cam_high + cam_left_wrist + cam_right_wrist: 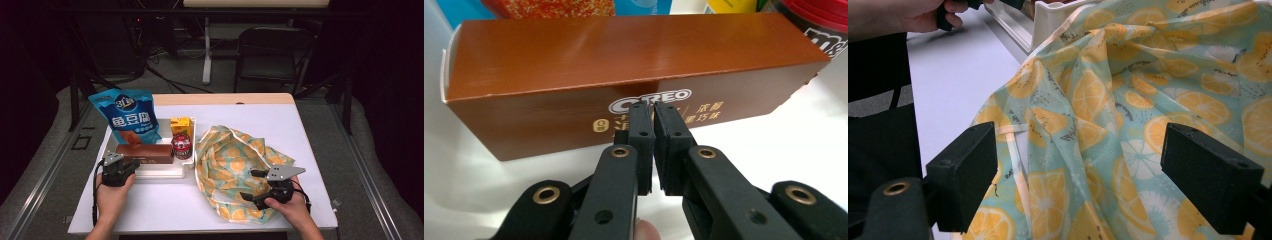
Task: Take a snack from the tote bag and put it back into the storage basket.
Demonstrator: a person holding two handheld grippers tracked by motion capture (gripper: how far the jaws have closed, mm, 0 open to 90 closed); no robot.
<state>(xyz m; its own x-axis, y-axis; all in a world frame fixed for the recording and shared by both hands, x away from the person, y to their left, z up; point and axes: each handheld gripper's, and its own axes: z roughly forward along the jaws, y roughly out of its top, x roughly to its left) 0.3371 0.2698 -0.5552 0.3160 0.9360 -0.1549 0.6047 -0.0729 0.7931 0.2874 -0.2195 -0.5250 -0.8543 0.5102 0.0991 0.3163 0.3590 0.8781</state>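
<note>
A brown Oreo box (145, 151) lies along the front of a white tray (150, 175). My left gripper (127, 164) sits at the box's left front end. In the left gripper view its pads (642, 135) stand shut together right before the box's printed side (624, 65), with nothing between them (654, 112). A cloth bag printed with orange slices (235, 160) lies crumpled to the right of the tray. My right gripper (249, 185) rests at the bag's front edge. In the right gripper view its jaws stand wide open (1088, 165) over the cloth (1128, 90), not pressing it.
Behind the box the tray also holds a blue snack bag (129, 117), a yellow drink carton (180, 126) and a red-lidded jar (182, 146). Bare white table (165, 205) lies in front of the tray. A black chair (270, 55) stands beyond the far edge.
</note>
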